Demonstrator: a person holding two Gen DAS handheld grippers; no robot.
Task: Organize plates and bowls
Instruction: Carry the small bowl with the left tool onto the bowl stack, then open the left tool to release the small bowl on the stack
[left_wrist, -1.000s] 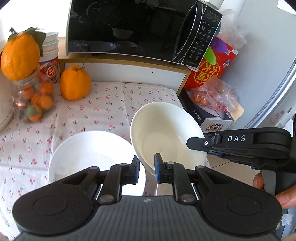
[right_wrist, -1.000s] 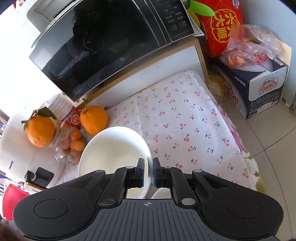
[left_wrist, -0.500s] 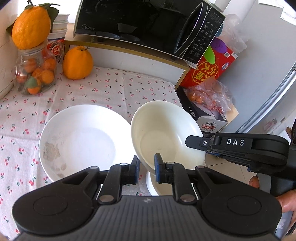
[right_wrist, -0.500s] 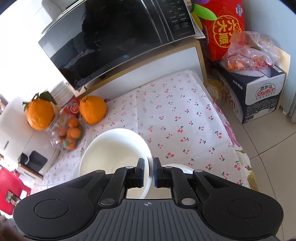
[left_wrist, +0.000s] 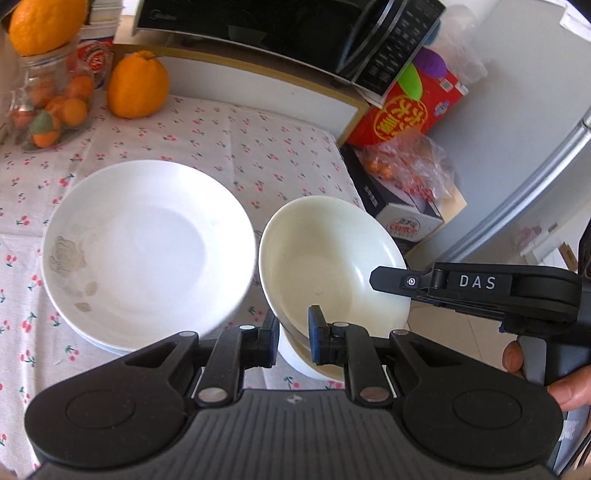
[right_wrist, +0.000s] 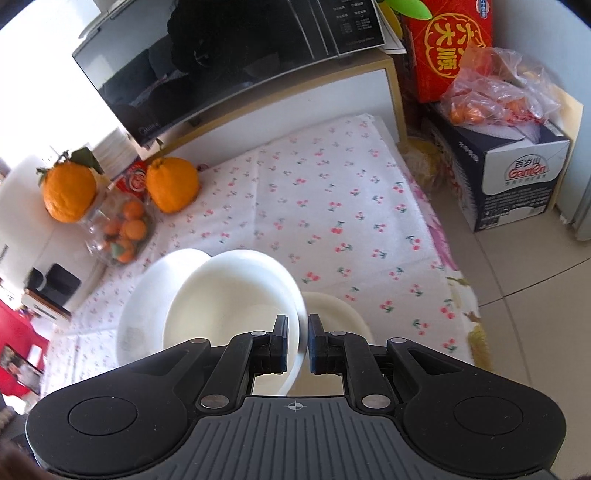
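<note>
A cream bowl hangs tilted between both grippers. My left gripper is shut on its near rim. At the bowl's right rim, my right gripper is also shut on it. Just under the held bowl a second pale bowl stands on the cherry-print tablecloth, mostly hidden. To the left lies a white plate with faint stains, another plate rim showing beneath it.
A black microwave sits on a shelf at the back. A large orange and a jar of small oranges stand back left. Off the table's right edge are a red box and a carton on the floor.
Both grippers have come down toward the table with the bowl. The plate now shows in full to the left, and the bowl sits closer over the second bowl.
</note>
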